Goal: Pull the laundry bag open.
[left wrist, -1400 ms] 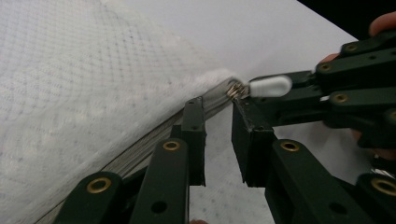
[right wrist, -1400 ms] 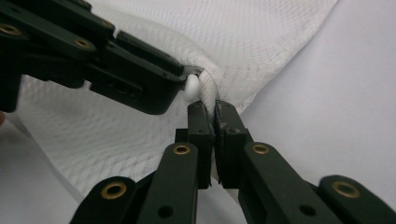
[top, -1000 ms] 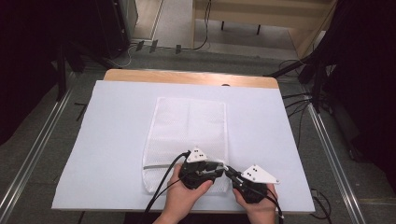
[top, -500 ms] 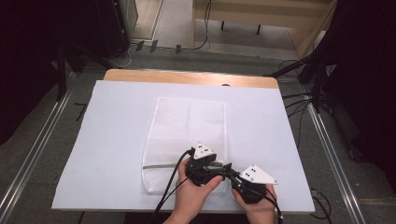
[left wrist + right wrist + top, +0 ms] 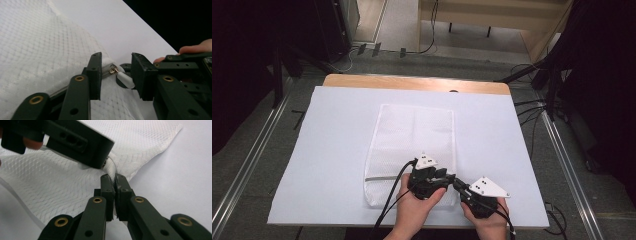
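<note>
Right gripper (image 5: 115,178) jaws are clamping the mesh bag (image 5: 82,177) corner to anchor it; left gripper (image 5: 116,75) jaws, just closing, are straddling the zipper pull (image 5: 124,78) unpinched.

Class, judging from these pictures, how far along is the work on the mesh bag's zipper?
Done: the right gripper pinches the mesh bag's corner. In hand: the left gripper, jaws just closing, straddles the zipper pull without pressing it. Left: gripping the pull and sliding it along the zipper.
</note>
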Available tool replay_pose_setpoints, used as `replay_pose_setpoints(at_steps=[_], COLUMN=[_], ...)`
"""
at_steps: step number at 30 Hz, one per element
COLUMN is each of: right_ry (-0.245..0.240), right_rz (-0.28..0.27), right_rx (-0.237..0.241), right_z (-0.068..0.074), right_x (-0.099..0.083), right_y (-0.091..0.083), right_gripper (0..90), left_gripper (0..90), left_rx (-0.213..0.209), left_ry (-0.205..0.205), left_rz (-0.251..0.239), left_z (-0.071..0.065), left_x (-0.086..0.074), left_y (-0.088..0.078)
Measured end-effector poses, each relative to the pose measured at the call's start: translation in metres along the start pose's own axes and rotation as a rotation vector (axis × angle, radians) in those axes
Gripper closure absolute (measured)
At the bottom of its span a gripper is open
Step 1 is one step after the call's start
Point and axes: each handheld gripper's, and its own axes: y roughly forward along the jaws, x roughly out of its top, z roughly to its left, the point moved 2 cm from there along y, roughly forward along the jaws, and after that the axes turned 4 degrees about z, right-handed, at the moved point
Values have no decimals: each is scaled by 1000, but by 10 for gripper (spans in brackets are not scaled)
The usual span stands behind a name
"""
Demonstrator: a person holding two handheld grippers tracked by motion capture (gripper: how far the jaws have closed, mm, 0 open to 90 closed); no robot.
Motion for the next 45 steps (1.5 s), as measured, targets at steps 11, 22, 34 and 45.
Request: replay_pose_setpoints(at_steps=[11, 22, 34, 45], right_ry=[6, -8, -38, -19], right_rz=[-8, -5, 4, -16], right_rx=[5, 17, -6, -16], right_z=[-2, -1, 5, -4], right_x=[0, 1, 2, 4], right_y=[-1, -2, -3, -13], right_gripper=[882, 884, 887, 887], left_gripper=[864, 878, 879, 879], left_rx=[-84, -78, -51, 18], left_ry=[12, 49, 33, -59], left_rz=[39, 58, 63, 28], left_z=[13, 16, 30, 79], left_x=[-7, -8, -14, -30], left_y=[-4, -6, -13, -50])
